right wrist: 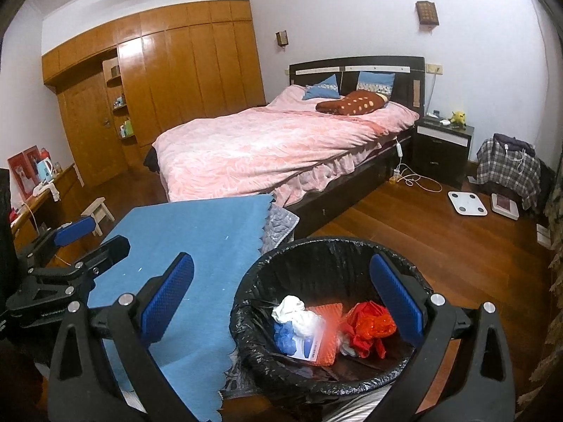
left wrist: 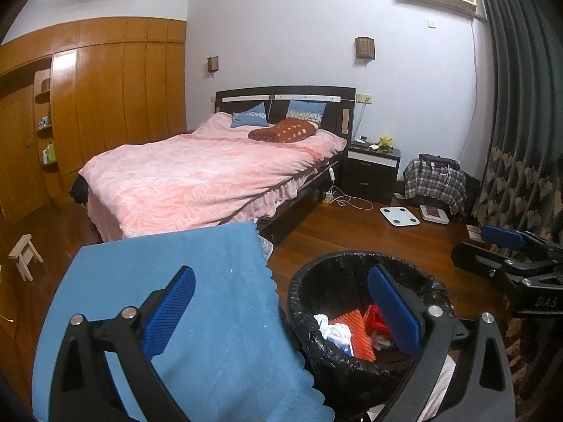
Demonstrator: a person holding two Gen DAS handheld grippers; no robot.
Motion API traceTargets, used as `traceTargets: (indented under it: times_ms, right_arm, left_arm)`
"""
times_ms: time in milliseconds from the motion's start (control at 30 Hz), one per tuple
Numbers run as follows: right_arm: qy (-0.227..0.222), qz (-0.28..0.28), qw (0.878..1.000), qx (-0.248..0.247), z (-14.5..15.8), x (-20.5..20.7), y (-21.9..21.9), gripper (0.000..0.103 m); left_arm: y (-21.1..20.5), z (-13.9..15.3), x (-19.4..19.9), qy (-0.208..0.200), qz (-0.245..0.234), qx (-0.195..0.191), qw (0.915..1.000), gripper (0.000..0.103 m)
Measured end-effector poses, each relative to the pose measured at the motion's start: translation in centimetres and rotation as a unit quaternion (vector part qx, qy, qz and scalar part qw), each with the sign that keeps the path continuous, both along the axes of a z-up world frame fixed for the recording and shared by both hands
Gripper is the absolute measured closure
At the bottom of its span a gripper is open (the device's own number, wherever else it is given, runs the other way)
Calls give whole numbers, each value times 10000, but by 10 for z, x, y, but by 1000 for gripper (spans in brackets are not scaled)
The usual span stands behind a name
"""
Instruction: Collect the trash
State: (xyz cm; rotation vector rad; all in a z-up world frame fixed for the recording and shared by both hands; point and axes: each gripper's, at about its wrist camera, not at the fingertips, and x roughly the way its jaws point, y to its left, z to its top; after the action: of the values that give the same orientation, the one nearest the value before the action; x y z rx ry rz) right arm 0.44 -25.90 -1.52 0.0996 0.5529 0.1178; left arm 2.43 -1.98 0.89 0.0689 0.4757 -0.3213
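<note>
A round bin with a black liner (left wrist: 352,256) (right wrist: 334,244) stands on the floor beside a table under a blue cloth (left wrist: 183,274) (right wrist: 197,239). Inside lie crumpled white tissue (left wrist: 334,328) (right wrist: 292,311), an orange ribbed piece (left wrist: 359,337) (right wrist: 329,311), a red plastic bag (left wrist: 378,318) (right wrist: 369,327) and a blue-and-white packet (right wrist: 302,346). My left gripper (left wrist: 281,313) (right wrist: 93,241) hovers open and empty over the cloth edge and the bin's left rim. To its right, my right gripper (right wrist: 281,299) (left wrist: 487,246) is open and empty above the bin.
A bed with a pink cover (left wrist: 211,176) (right wrist: 281,147) fills the middle. A small wooden stool (left wrist: 24,256) (right wrist: 98,214) is at left. A nightstand (right wrist: 443,147), white scale (right wrist: 468,202) and cables lie at right. A dark curtain (left wrist: 520,105) hangs far right.
</note>
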Motion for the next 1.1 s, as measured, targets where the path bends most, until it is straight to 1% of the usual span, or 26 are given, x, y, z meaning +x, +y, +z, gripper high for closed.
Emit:
traceTargets:
  times_ms: [433,1100]
  right_arm:
    - [-43,68,10000,-46,3,-7,11,6]
    - [-38,63,10000,-50,1,-7,11,6]
  left_arm:
    - [6,4,-9,-80,79,-48,9999,6]
    - [10,5,-10,-88,106,-36,9999,6]
